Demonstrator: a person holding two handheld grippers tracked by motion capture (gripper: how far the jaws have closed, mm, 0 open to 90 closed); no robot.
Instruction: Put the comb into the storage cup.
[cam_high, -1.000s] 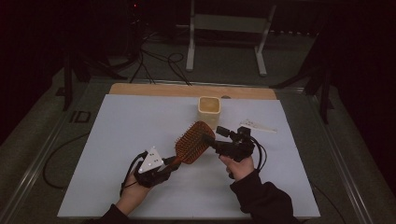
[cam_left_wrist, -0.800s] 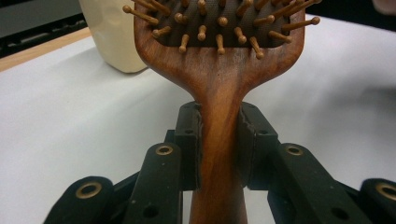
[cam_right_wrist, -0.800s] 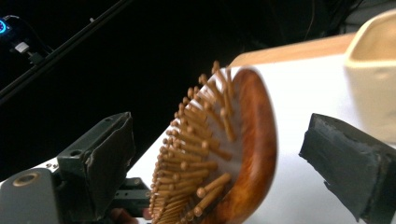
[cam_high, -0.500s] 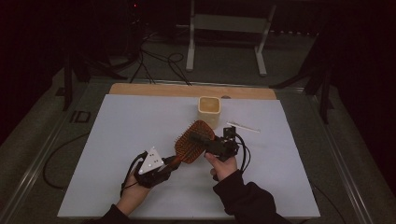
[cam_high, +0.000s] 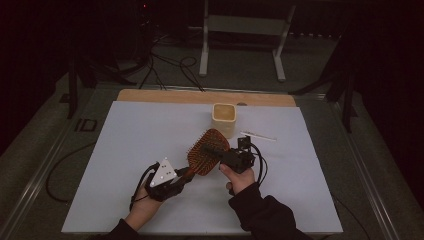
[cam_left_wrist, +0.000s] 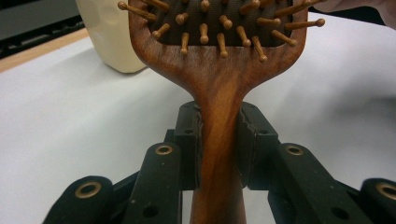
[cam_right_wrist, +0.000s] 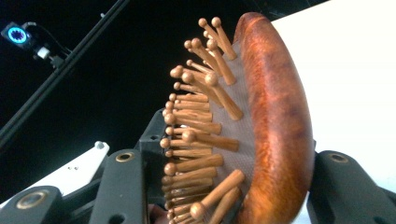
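A: Left claw (cam_left_wrist: 219, 154)?
B: Pinching the smooth wooden handle of the hairbrush (cam_left_wrist: 219, 70), held above the white desk (cam_high: 135, 145).
A: Right claw (cam_high: 212, 150)?
B: Just closed on its oval, peg-bristled head, beside the cream cup (cam_high: 224, 119).

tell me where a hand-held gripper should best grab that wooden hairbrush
Judging by its shape, the handle: it is narrow and flat-sided, so pads close squarely across it from the butt end, as the left hand-held gripper does on the hairbrush now. The right hand-held gripper has just closed on the head, one pad on pins, one on the rounded back, likely less steady.
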